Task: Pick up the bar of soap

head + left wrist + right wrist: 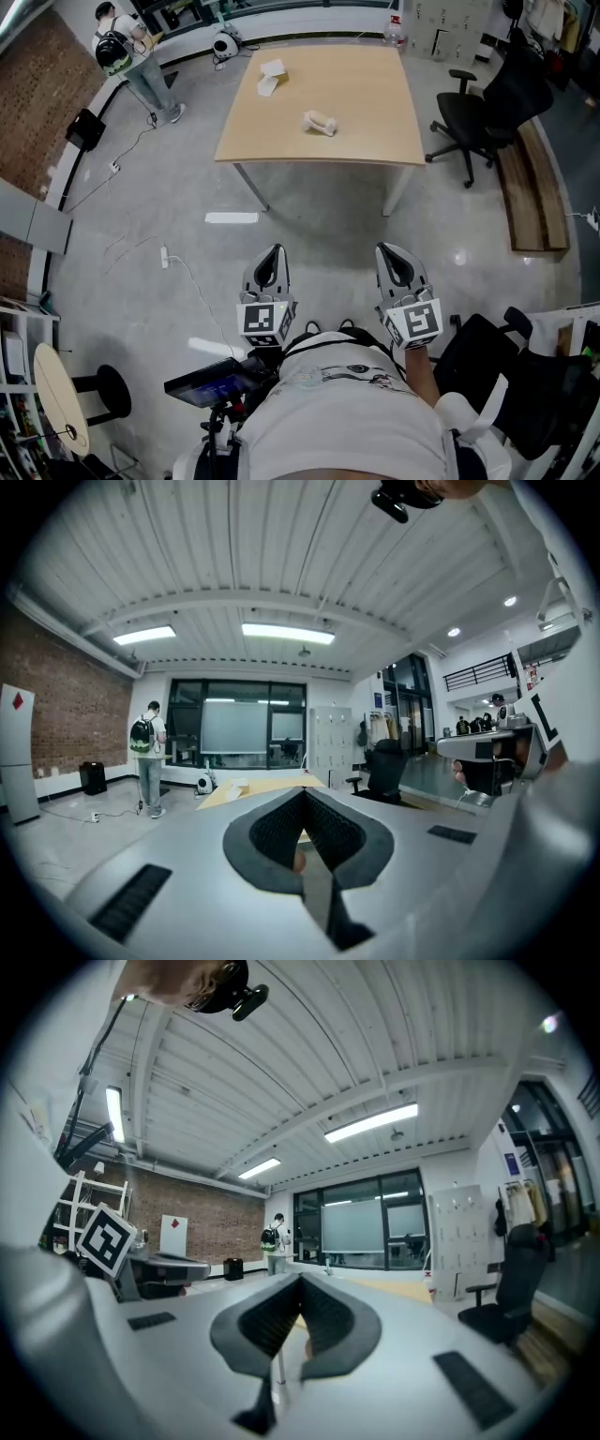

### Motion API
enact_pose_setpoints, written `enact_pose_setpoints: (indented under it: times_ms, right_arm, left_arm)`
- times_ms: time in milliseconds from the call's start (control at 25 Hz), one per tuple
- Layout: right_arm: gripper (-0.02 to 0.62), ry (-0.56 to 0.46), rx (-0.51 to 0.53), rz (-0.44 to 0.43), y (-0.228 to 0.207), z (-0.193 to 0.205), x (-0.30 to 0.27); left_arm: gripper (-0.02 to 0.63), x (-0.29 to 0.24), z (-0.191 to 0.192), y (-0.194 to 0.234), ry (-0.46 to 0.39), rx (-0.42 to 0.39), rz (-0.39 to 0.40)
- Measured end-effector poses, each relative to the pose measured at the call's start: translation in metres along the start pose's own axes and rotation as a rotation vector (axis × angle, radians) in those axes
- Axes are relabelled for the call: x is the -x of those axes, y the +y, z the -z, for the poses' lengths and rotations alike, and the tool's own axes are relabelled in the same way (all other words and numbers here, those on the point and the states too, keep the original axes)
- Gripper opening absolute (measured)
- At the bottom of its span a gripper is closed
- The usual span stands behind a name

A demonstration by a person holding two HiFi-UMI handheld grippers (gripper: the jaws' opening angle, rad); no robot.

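Note:
A light wooden table (pixel 375 131) stands a few steps ahead. On it lie a pale cream lump (pixel 320 123) near the middle and two small white pieces (pixel 271 75) toward the far left; I cannot tell which of them is the soap. My left gripper (pixel 273 253) and right gripper (pixel 392 251) are held close to my body over the floor, far short of the table. Both are shut with nothing between the jaws. The left gripper view shows the left gripper (pixel 305 794) pointing at the table (pixel 258 787); the right gripper (pixel 300 1281) also faces it.
A black office chair (pixel 487 103) and a wooden bench (pixel 534 187) stand right of the table. A person with a backpack (pixel 131 56) stands at the far left. A power strip with cables (pixel 164 256) lies on the grey floor to my left. A black device (pixel 216 382) sits by my left side.

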State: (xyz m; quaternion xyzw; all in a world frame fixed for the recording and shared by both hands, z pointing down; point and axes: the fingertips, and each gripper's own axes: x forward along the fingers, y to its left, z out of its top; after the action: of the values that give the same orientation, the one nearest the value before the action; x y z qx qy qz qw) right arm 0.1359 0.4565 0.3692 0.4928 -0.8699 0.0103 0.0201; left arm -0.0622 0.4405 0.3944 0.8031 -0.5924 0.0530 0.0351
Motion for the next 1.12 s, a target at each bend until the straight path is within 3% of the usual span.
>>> enact_pose_setpoints:
  times_ms: [240, 480, 1120]
  right_arm:
    - [0.005, 0.031, -0.036, -0.019, -0.006, 0.017, 0.005]
    - [0.005, 0.051, -0.079, -0.031, -0.010, 0.026, -0.020]
    - [0.005, 0.066, -0.044, -0.021, -0.034, 0.010, -0.188]
  left_arm:
    - [0.000, -0.005, 0.014, -0.023, 0.038, -0.008, 0.035]
    - [0.000, -0.031, 0.021, -0.019, 0.076, -0.002, 0.057]
    - [0.000, -0.185, -0.005, 0.054, 0.023, -0.001, 0.183]
